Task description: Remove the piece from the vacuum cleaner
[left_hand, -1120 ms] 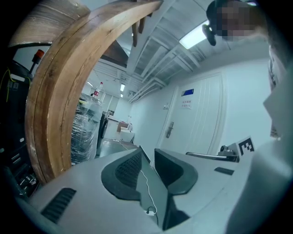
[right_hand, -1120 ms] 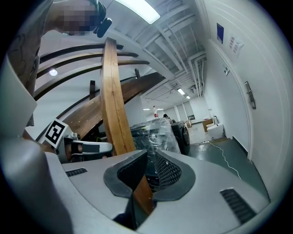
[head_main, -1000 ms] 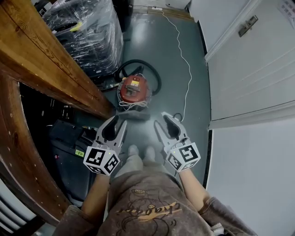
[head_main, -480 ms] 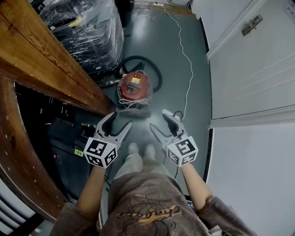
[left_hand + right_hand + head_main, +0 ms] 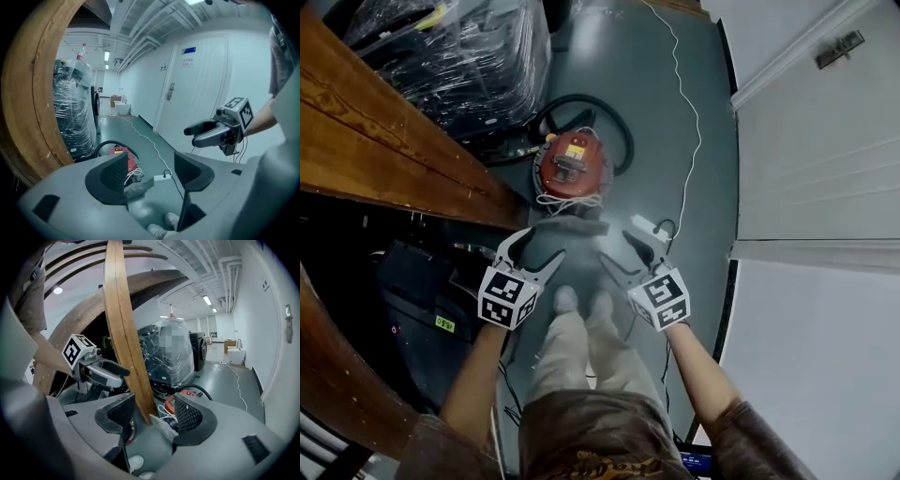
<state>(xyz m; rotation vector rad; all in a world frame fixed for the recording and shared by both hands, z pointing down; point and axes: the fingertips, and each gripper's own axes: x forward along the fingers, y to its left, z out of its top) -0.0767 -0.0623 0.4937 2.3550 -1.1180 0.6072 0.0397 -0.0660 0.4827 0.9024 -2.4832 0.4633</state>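
My head cam looks steeply down from standing height. Cams on left gripper (image 5: 542,244) and right gripper (image 5: 616,241) sit low, looking forward along the jaws. All three share the vacuum cleaner (image 5: 572,167) just ahead.

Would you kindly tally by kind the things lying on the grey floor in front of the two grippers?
Red round vacuum cleaner: 1
Black vacuum hose: 1
Grey floor nozzle: 1
Long white cable: 1
Total: 4
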